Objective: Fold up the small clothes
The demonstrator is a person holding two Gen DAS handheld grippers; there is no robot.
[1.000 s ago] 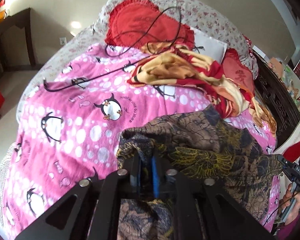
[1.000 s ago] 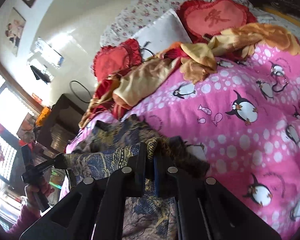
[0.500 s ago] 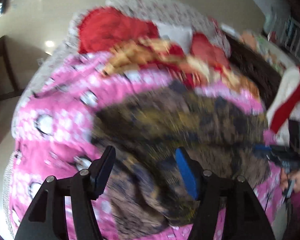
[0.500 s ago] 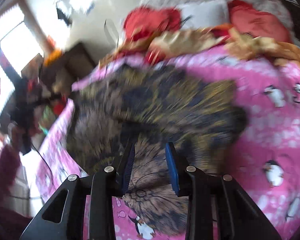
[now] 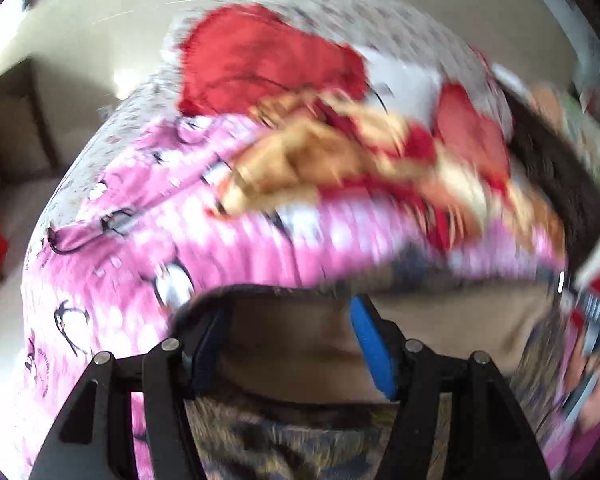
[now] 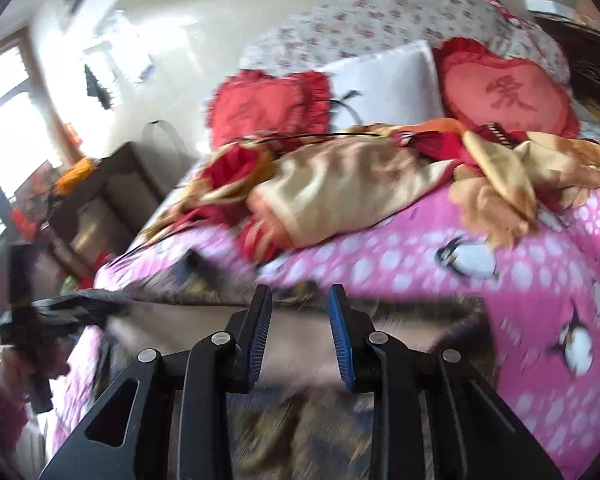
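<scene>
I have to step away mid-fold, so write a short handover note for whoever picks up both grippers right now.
Left gripper: open, holding nothing, over the dark patterned garment.
Right gripper: open, holding nothing, over the same garment.
Garment: on the pink penguin bedspread, near edge; a plain brown band lies across it, apparently a flap turned over, but motion blur hides the details.
Done: seemingly one fold.
Left: check edges once the view steadies, then finish folding. The yellow and red cloth near the pillows is unfolded.
</scene>
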